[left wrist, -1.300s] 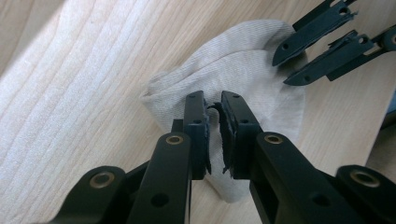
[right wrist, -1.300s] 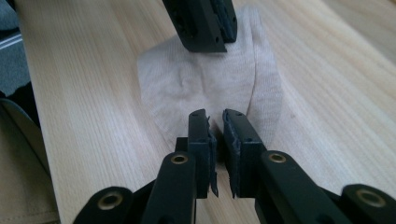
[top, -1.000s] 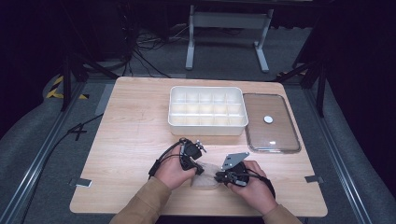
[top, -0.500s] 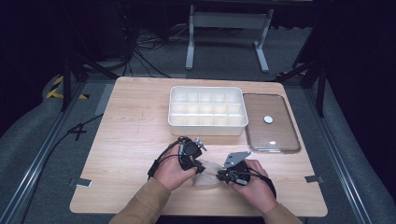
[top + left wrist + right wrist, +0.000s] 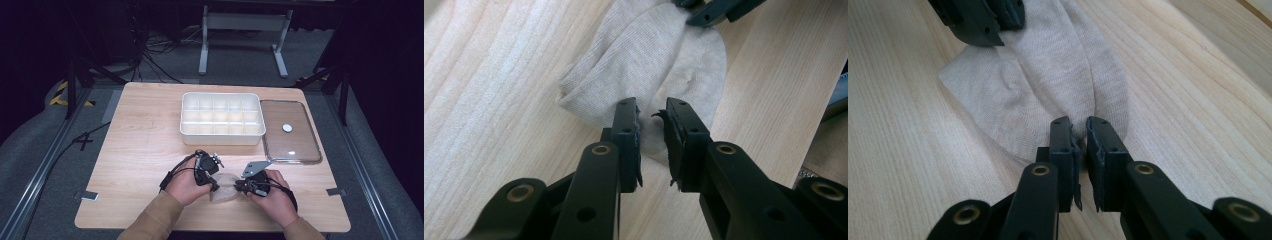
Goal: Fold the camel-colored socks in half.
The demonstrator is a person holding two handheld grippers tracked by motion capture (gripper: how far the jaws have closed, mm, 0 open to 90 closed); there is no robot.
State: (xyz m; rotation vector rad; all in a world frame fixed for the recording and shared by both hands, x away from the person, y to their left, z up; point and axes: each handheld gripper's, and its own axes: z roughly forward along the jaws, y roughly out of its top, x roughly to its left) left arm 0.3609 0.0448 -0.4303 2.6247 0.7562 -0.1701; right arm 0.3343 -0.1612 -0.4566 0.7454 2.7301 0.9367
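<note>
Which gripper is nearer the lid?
Right. The right gripper sits just below the lid's near left corner; the left gripper is farther left, across the sock.

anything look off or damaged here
The rubber pads on the left claw look frayed, with torn edges curling into the gap. The lid lies off the empty compartment tray, beside it. Nothing else stands out.

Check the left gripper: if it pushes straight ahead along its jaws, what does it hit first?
Probably the sock itself: the left gripper points straight across it, jaws slightly apart at its near edge. Beyond the sock sits the right gripper. Depth is unclear.
</note>
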